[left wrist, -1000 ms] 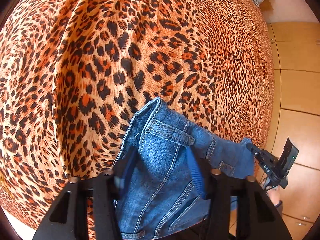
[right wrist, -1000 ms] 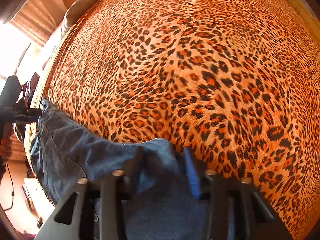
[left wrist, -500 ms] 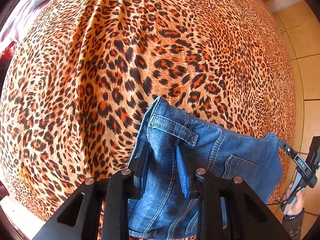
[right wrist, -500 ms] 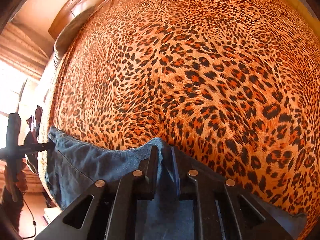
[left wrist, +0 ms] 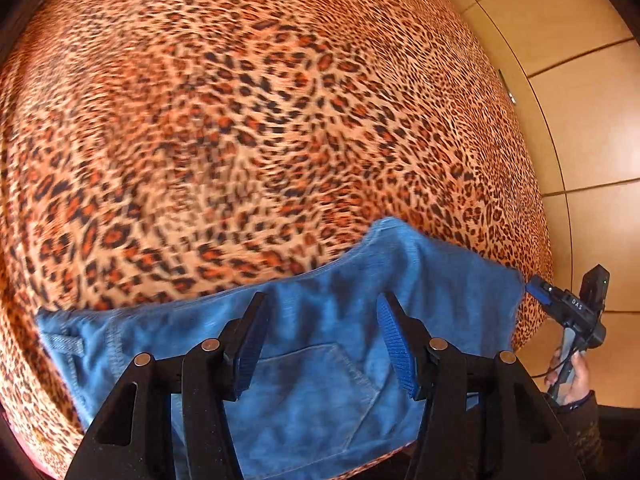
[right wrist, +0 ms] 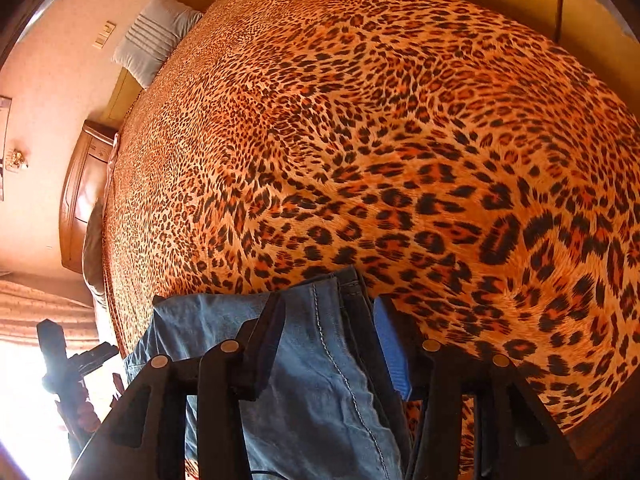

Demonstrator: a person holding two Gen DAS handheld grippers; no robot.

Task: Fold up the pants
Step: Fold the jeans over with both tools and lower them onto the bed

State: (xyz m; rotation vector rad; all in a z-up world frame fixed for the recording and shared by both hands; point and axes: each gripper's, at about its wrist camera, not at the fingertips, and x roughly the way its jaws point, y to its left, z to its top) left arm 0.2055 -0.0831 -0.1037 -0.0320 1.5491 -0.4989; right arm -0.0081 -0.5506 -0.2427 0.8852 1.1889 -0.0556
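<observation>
The blue pants (left wrist: pixel 320 392) lie along the near edge of the leopard bed cover (left wrist: pixel 260 120). The left gripper (left wrist: pixel 320 336) and right gripper (right wrist: pixel 328 344) are opening above them, gripping nothing. Only the left view shows a pocket (left wrist: pixel 320 388); only the right shows a pillow (right wrist: pixel 154 42).

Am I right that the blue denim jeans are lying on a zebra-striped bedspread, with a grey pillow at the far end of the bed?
Not quite: the bedspread is orange leopard-print, not zebra-striped, as the right wrist view shows. The blue denim jeans do lie on it, with the grey pillow at the far end.
</observation>
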